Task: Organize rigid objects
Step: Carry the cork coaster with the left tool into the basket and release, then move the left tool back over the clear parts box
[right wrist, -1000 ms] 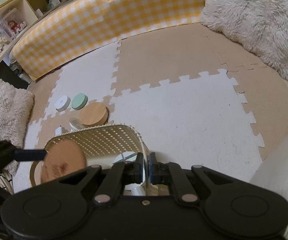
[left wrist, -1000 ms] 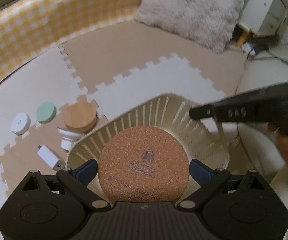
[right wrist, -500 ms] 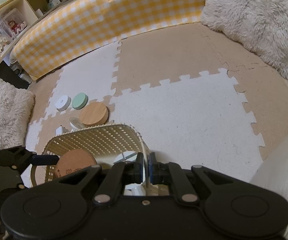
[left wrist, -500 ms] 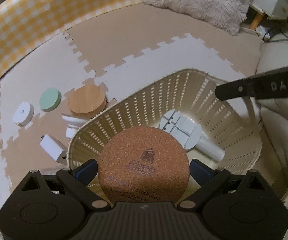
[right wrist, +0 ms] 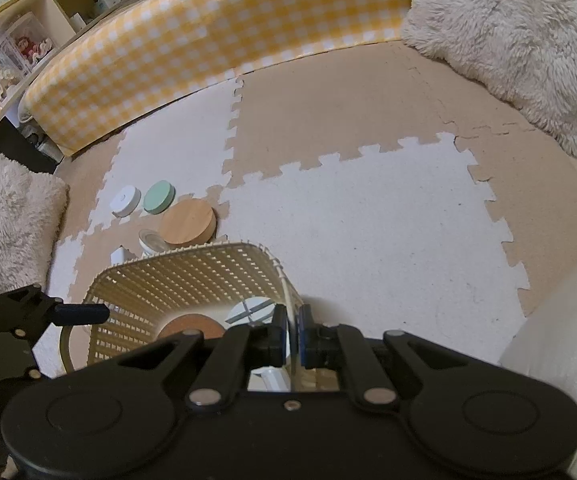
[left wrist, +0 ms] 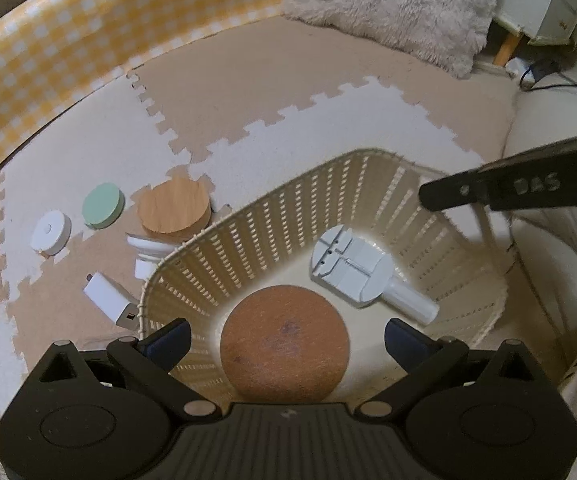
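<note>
My left gripper (left wrist: 286, 338) is open above the cream slatted basket (left wrist: 248, 236). The round cork coaster (left wrist: 284, 344) lies blurred in the basket between the jaws, free of them. A white gadget with a handle (left wrist: 362, 276) lies in the basket too. My right gripper (right wrist: 291, 338) is shut on the basket's rim (right wrist: 286, 300); its arm shows in the left wrist view (left wrist: 528, 188). On the mat left of the basket lie a wooden disc (left wrist: 174, 210), a green disc (left wrist: 102, 205), a white puck (left wrist: 51, 232), a white charger (left wrist: 110, 305) and a small white jar (left wrist: 146, 246).
Puzzle foam mat (right wrist: 368, 216) covers the floor. A yellow checked bumper (right wrist: 208, 48) bounds the far side. Fluffy cushions lie at the far right (right wrist: 520, 36) and left (right wrist: 4, 208). Shelves stand at far left (right wrist: 16, 52). A white cushion edge (left wrist: 560, 120) is at right.
My left gripper has opened and the cork coaster has dropped from it into the basket. The right gripper has stayed clamped on the basket rim.
</note>
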`<state>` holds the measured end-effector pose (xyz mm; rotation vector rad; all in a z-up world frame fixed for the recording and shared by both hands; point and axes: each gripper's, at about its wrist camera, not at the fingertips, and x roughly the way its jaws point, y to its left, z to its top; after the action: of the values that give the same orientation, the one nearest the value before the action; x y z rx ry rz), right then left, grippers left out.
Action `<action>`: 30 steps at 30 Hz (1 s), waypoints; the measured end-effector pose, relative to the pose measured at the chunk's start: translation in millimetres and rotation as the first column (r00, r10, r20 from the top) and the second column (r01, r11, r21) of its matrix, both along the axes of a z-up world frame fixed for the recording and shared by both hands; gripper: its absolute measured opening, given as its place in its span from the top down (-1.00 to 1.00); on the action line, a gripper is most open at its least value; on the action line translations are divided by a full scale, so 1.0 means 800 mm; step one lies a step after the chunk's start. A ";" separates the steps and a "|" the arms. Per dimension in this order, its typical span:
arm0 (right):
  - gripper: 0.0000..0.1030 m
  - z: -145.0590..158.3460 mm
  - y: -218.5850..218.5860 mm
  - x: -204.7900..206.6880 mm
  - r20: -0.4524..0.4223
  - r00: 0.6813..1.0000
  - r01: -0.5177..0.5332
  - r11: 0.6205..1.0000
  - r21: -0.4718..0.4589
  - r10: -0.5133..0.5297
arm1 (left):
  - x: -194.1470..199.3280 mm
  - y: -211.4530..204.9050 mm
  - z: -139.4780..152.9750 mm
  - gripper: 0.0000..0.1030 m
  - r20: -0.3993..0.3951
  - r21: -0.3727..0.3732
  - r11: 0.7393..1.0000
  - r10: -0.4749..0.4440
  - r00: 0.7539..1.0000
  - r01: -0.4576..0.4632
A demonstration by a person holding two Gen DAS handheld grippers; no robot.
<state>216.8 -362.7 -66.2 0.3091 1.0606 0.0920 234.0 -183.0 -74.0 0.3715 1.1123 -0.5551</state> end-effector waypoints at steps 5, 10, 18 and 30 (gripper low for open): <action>0.89 0.001 -0.001 -0.002 0.003 1.000 0.002 1.000 0.002 -0.002 | -0.012 0.004 0.021 -0.99 0.021 -0.052 0.999 -0.002 1.000 0.003; 0.89 0.004 0.002 -0.004 0.008 1.000 -0.003 1.000 -0.016 0.003 | -0.024 0.019 0.042 -0.99 0.058 -0.115 0.993 0.025 0.998 -0.018; 0.89 0.006 0.001 -0.006 0.010 1.000 -0.003 1.000 -0.019 0.004 | -0.041 0.063 0.074 -1.00 0.128 -0.195 0.978 0.103 0.986 -0.077; 0.89 0.008 0.003 -0.006 0.008 1.000 -0.003 1.000 -0.030 0.004 | -0.043 0.144 0.071 -1.00 0.175 -0.242 0.941 0.283 0.943 -0.237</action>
<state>212.1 -360.3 -60.1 0.2798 1.0533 0.0805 199.8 -68.1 -17.4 0.0846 0.8708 -0.3867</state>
